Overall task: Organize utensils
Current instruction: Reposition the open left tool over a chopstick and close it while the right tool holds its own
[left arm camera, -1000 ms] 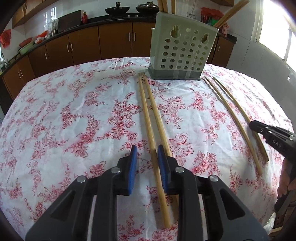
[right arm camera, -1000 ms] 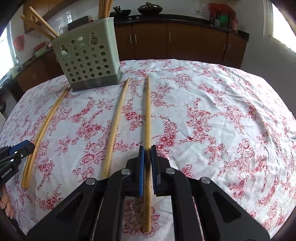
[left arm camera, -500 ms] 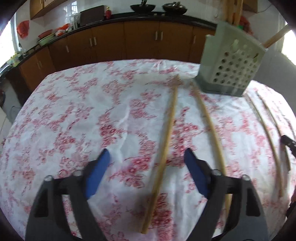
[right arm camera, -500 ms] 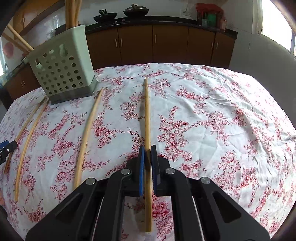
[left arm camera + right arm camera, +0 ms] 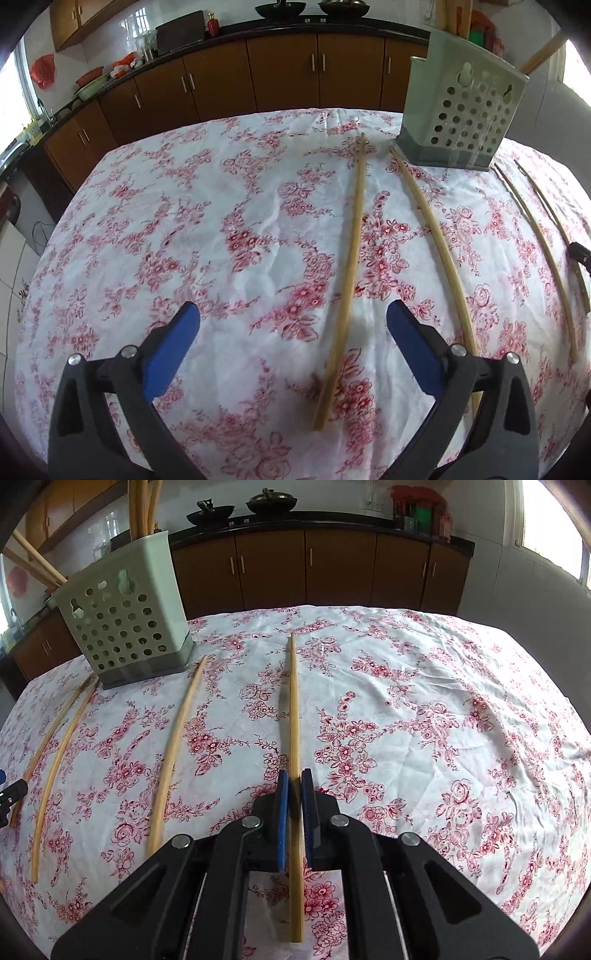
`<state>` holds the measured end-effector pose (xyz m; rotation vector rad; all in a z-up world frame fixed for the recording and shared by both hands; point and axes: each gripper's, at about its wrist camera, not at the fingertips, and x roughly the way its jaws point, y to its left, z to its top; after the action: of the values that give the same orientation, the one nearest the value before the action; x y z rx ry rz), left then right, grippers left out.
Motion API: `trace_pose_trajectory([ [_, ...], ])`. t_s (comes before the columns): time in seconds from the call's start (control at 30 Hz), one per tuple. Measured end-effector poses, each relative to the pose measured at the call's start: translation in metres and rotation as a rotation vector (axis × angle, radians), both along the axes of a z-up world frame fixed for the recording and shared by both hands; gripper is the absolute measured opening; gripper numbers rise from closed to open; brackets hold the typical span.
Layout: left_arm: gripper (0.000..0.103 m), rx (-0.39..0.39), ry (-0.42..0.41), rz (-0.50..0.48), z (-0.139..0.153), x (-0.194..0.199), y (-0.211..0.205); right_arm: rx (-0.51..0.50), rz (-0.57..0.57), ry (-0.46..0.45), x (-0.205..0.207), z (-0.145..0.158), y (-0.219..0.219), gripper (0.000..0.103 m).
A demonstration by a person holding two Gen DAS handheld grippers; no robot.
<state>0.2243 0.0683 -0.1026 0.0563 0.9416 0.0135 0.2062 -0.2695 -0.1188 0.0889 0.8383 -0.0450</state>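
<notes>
Four long wooden chopsticks lie on the flowered tablecloth (image 5: 184,221) near a pale green perforated utensil holder (image 5: 461,122) that has more sticks standing in it. My left gripper (image 5: 293,328) hangs low over the cloth with its jaws opening wide. One chopstick (image 5: 352,251) lies between them, nearer the right pad, and touches neither. A second chopstick (image 5: 436,240) lies just right of it. My right gripper (image 5: 294,786) is shut on the rightmost chopstick (image 5: 293,701), which points away along the cloth. The holder (image 5: 125,627) stands far left in that view.
Two more chopsticks (image 5: 535,240) lie right of the holder; the right gripper's tip (image 5: 580,253) shows beside them. Brown kitchen cabinets (image 5: 280,74) and a dark counter with pans run behind the table. The table's rounded edge drops off on all sides.
My left gripper's jaws went from nearly shut around a chopstick to wide open, and it shifted left. The two left chopsticks now lie apart. My right gripper stayed shut on its chopstick.
</notes>
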Motion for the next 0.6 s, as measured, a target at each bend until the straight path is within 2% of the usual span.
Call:
trace_pose_trajectory([
  [0.07, 0.099, -0.066, -0.023, 0.003, 0.004, -0.004, 0.009, 0.000, -0.001, 0.000, -0.001, 0.000, 0.000, 0.008],
  [0.13, 0.099, -0.084, -0.032, 0.022, 0.007, -0.006, 0.013, -0.001, 0.000, 0.000, 0.000, 0.000, 0.000, 0.008],
  [0.23, 0.099, -0.073, -0.059, 0.038, 0.011, -0.009, 0.010, -0.003, -0.001, 0.000, -0.001, 0.000, -0.001, 0.008],
  [0.33, 0.099, 0.002, -0.022, 0.017, 0.010, -0.006, -0.001, -0.002, -0.001, 0.000, -0.001, 0.000, -0.001, 0.008],
  [0.4, 0.099, 0.015, -0.038, -0.016, 0.011, -0.007, -0.007, -0.002, -0.001, 0.000, -0.001, 0.000, -0.001, 0.008],
  [0.47, 0.099, -0.024, -0.041, -0.067, 0.011, -0.006, -0.013, -0.001, -0.001, 0.000, -0.001, 0.000, -0.001, 0.008],
  [0.6, 0.099, -0.181, -0.003, -0.181, 0.006, -0.001, -0.022, -0.003, -0.002, 0.000, -0.002, 0.000, -0.001, 0.008],
])
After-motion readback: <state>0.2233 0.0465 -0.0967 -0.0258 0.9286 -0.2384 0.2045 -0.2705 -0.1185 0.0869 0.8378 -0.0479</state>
